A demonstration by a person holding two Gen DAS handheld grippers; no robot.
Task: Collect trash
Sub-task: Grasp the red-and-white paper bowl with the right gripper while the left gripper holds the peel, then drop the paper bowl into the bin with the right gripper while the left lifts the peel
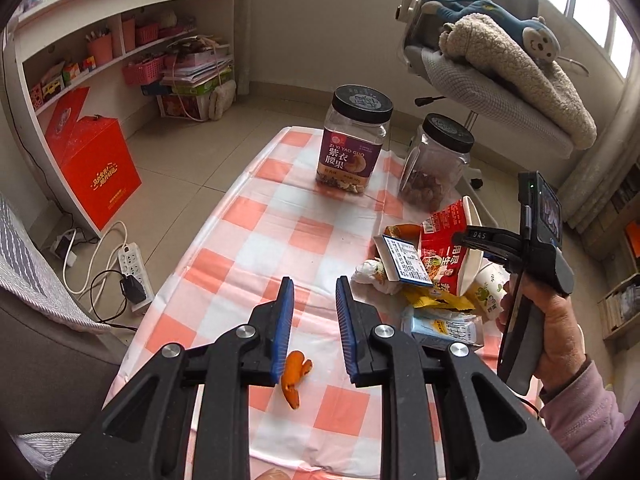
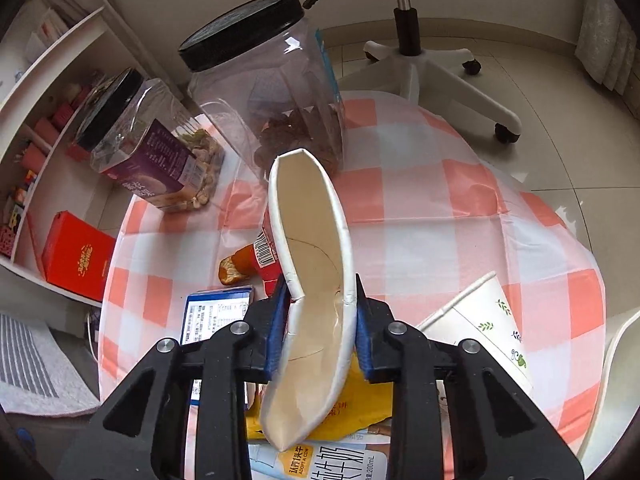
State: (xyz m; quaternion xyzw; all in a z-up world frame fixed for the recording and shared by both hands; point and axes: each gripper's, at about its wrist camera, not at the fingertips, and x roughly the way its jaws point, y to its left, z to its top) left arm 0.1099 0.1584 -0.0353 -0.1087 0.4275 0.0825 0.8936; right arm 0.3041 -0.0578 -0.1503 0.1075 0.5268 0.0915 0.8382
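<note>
My right gripper (image 2: pixel 320 300) is shut on a red noodle cup (image 2: pixel 312 280), squeezing its white rim flat and holding it above the trash pile; the cup also shows in the left wrist view (image 1: pixel 448 248). Under it lie a blue box (image 1: pixel 404 258), a yellow wrapper (image 1: pixel 436 300), a milk carton (image 1: pixel 444 328), a white paper cup (image 2: pixel 488 328) and a crumpled tissue (image 1: pixel 372 274). My left gripper (image 1: pixel 314 292) is open and empty above the checked tablecloth (image 1: pixel 256 240), with an orange peel (image 1: pixel 294 376) below and between its fingers.
Two clear jars with black lids stand at the table's far end, a cashew jar (image 1: pixel 352 144) and a nut jar (image 1: pixel 436 164). Another peel piece (image 2: pixel 234 270) lies by the blue box. An office chair (image 1: pixel 500 84) stands beyond; a red box (image 1: pixel 96 172) and power strip (image 1: pixel 134 268) lie on the floor at left.
</note>
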